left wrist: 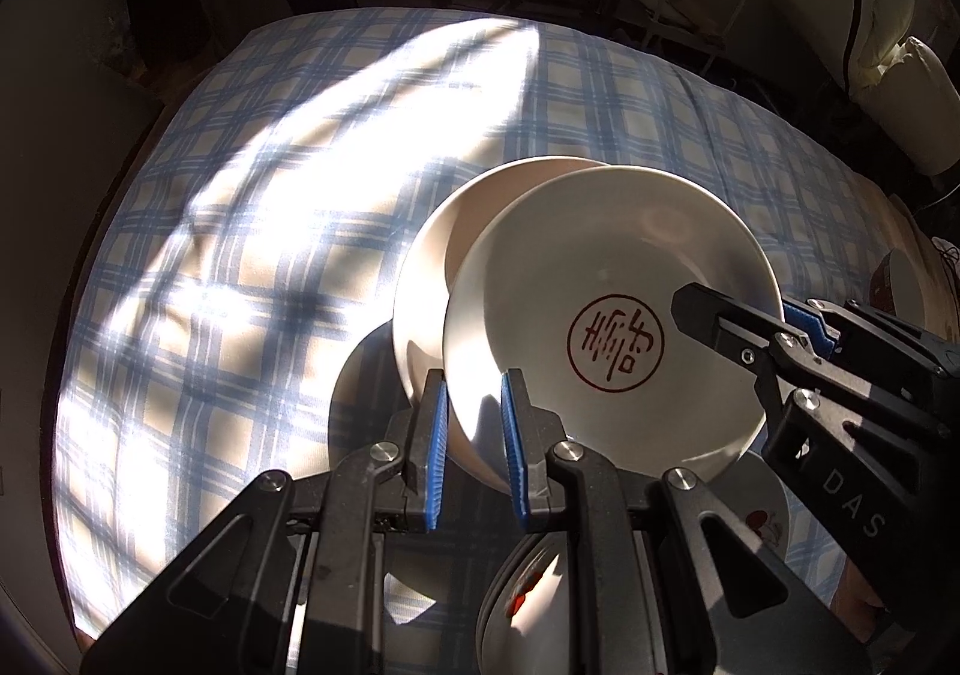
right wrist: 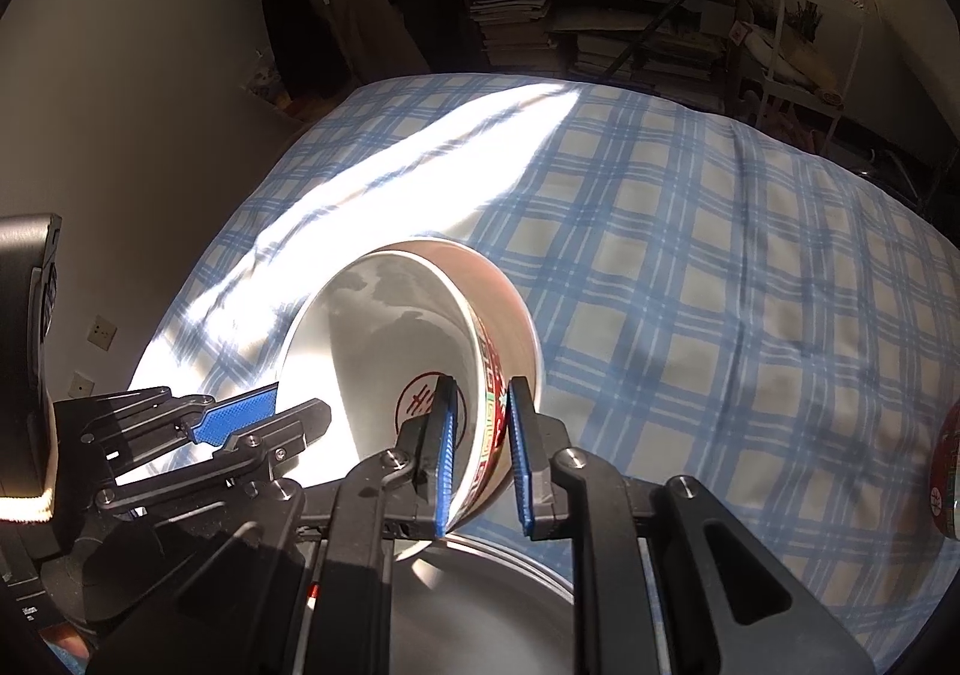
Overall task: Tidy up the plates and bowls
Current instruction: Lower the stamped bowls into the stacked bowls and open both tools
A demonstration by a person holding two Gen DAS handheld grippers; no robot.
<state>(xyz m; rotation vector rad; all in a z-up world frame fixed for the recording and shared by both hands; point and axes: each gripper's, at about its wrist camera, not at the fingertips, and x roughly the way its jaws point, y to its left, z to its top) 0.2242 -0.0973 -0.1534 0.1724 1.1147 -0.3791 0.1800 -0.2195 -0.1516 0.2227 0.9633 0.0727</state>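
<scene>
Two tools (left wrist: 474, 417) (right wrist: 483, 423) on one bowl's (left wrist: 612, 315) rim

The bowl (left wrist: 612, 315) between the blue pads (left wrist: 437, 435) of the left gripper (left wrist: 474, 435) is cream white inside, with a dark red round seal mark on its bottom. Its outer wall, between the pads of the right gripper (right wrist: 480, 435), carries a red band with green, white and yellow small figures. Behind it stands a second bowl (left wrist: 444, 255) of plain cream colour. Under the claws lies a white plate (left wrist: 762, 513) with red painted spots. The cloth (left wrist: 240, 255) all around has a blue check on a pale beige ground. Both claws are black.
</scene>
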